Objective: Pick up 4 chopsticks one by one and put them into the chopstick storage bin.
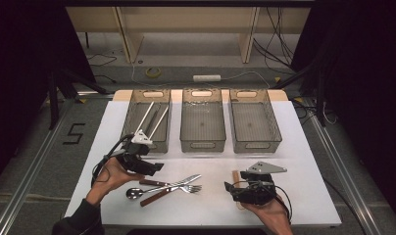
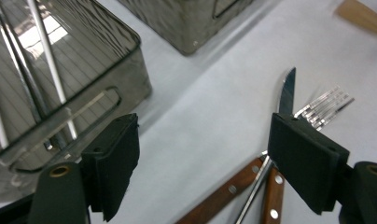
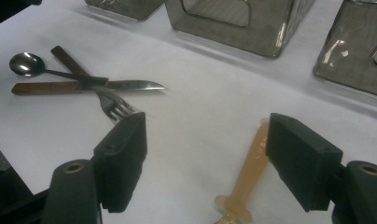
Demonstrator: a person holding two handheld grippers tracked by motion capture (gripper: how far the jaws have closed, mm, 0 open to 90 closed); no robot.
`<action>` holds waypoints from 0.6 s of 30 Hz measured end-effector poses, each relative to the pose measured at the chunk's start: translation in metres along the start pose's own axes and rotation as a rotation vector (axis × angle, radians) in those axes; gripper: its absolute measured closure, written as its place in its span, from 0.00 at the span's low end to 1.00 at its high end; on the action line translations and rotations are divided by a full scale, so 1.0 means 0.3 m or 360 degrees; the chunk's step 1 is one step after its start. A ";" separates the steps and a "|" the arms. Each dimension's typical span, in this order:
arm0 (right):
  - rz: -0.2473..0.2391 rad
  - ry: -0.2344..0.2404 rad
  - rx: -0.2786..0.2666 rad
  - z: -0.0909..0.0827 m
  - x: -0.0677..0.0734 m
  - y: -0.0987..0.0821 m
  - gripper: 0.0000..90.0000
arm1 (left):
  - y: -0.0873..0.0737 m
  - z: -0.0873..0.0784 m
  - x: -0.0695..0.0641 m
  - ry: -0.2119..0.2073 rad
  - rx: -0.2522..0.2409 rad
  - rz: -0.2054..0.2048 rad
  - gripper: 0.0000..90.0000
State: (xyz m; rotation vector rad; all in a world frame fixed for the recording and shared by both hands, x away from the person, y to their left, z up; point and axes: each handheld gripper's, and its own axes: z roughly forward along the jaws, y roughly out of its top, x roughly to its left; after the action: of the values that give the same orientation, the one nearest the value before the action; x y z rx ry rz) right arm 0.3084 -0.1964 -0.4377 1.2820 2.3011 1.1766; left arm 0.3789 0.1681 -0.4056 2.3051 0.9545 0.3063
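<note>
We see left gripper jaws wide open over the knife and forks, nothing gripped, right gripper jaws open beside the beige handle on the tabletop

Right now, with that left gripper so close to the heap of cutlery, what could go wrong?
1. The knife, fork and spoon lie crossed, so the open left gripper may pinch two pieces or drag the rest.
2. Thin metal lying flat on the white table may slip from the jaws.
3. The left bin stands close; a swing could knock it.
</note>
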 end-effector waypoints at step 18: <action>-0.0013 0.0013 0.0013 0.005 0.003 -0.004 0.34 | -0.079 -0.004 -0.069 -0.0049 0.0140 0.0113 0.33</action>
State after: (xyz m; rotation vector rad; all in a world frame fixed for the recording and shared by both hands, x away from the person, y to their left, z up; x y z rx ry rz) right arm 0.3080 -0.1951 -0.4393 1.2716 2.3171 1.1728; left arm 0.3503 0.1671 -0.4191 2.4204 0.8888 0.2621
